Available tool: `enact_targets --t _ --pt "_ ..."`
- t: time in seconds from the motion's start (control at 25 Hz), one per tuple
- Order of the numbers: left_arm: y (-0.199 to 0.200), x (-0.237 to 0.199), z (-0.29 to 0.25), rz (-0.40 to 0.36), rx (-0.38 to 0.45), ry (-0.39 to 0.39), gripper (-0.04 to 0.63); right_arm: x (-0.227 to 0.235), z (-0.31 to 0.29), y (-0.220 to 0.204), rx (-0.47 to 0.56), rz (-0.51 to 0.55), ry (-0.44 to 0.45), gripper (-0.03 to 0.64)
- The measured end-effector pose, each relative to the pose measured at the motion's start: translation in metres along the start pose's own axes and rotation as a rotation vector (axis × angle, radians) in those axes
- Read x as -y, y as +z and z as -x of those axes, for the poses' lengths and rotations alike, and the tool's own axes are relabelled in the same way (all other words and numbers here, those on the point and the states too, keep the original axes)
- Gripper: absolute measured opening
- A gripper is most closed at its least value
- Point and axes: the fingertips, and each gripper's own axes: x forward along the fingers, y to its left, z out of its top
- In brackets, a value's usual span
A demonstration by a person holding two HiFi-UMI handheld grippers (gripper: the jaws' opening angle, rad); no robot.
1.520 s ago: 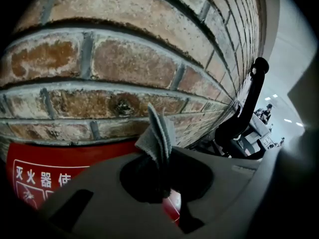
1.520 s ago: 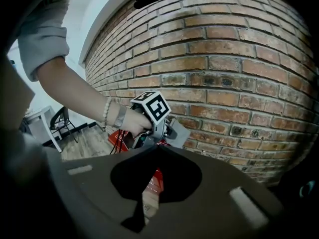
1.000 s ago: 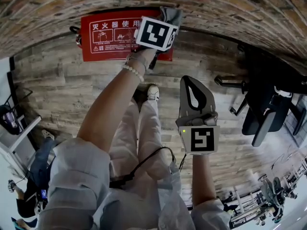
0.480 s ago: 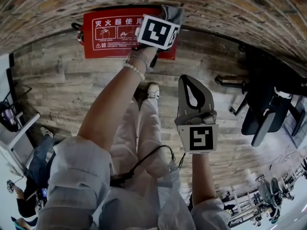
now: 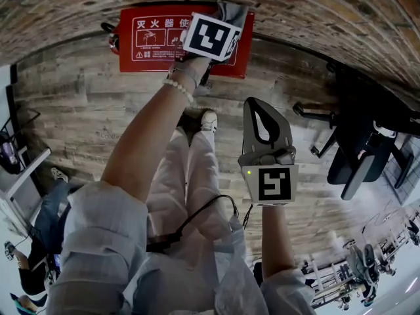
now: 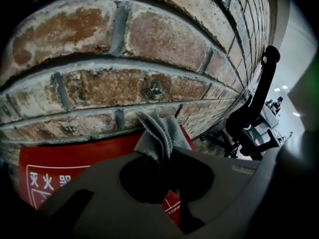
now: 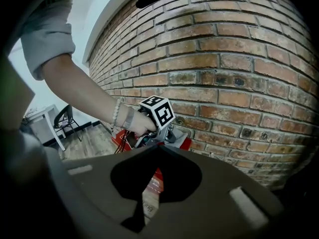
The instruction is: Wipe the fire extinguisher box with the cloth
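Observation:
The red fire extinguisher box [image 5: 154,41] with white print stands against the foot of the brick wall. My left gripper [image 5: 222,18] hovers over the box's right part, shut on a folded grey cloth [image 5: 233,10]. In the left gripper view the cloth [image 6: 158,132] sticks up from between the jaws, touching the red box [image 6: 70,166] where it meets the bricks. My right gripper [image 5: 257,105] hangs lower, over the wooden floor and away from the box, jaws together with nothing in them. From the right gripper view I see the left gripper's marker cube [image 7: 158,112] above the box [image 7: 183,143].
The brick wall [image 5: 315,5] runs across the top. A black office chair [image 5: 357,143] stands at the right on the wooden floor [image 5: 85,117]. The person's legs and a white shoe [image 5: 209,122] are below the box. White furniture [image 5: 20,176] sits at the left.
The left gripper with the cloth has slid a little leftward along the box's top edge. The right gripper has stayed about where it was.

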Motion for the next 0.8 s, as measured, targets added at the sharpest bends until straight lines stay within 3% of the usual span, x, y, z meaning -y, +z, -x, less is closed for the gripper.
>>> enact_targets --t 0.8 --pt "-0.016 -0.083 0.041 0.088 0.034 0.079 0.012 -0.041 -0.024 0.019 -0.016 0.059 0.065 0.008"
